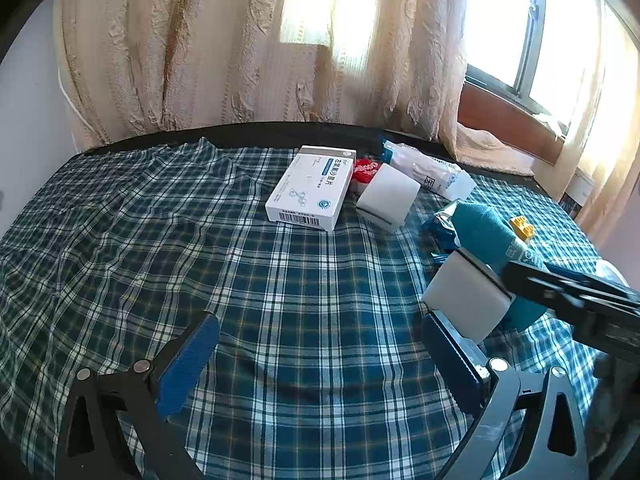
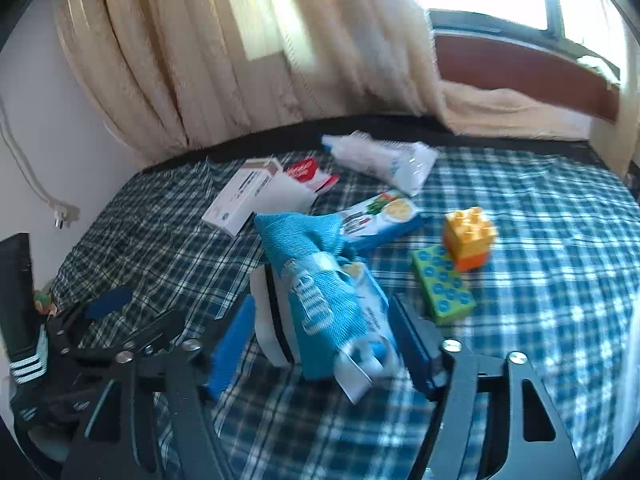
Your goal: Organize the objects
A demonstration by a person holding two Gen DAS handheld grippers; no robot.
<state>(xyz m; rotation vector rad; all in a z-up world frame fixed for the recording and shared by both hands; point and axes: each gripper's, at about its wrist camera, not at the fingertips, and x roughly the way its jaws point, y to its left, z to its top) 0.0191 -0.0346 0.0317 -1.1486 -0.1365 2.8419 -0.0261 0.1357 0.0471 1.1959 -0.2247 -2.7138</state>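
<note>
the teal cloth bundle (image 2: 320,280) with its paper label sits between the fingers of the right tool (image 2: 324,344), together with a white foam block (image 2: 266,320) on its left side; the fingers stand partly closed around the pair, though the blur hides whether the pads press on them. only the right wrist view shows this space between the fingers, and only it shows the green card with blue dots (image 2: 442,284), the orange and yellow toy brick (image 2: 470,238) touching it, and the blue snack packet (image 2: 380,218) just beyond the bundle. farther back lie the white medicine box (image 2: 240,200), a red and white packet (image 2: 310,176) and a white wrapped pack (image 2: 384,160).

the left wrist view shows the left tool (image 1: 316,364) spread wide with nothing in it, over the plaid cloth (image 1: 200,240) on the worktop. at its right edge the right tool (image 1: 576,292) reaches in with the teal cloth bundle (image 1: 488,232) and white foam block (image 1: 464,300). only this view shows the barcode and printed top of the white medicine box (image 1: 310,188), with a second white foam block (image 1: 386,196) just beside it. beyond hang the cream curtains (image 1: 240,40).
</note>
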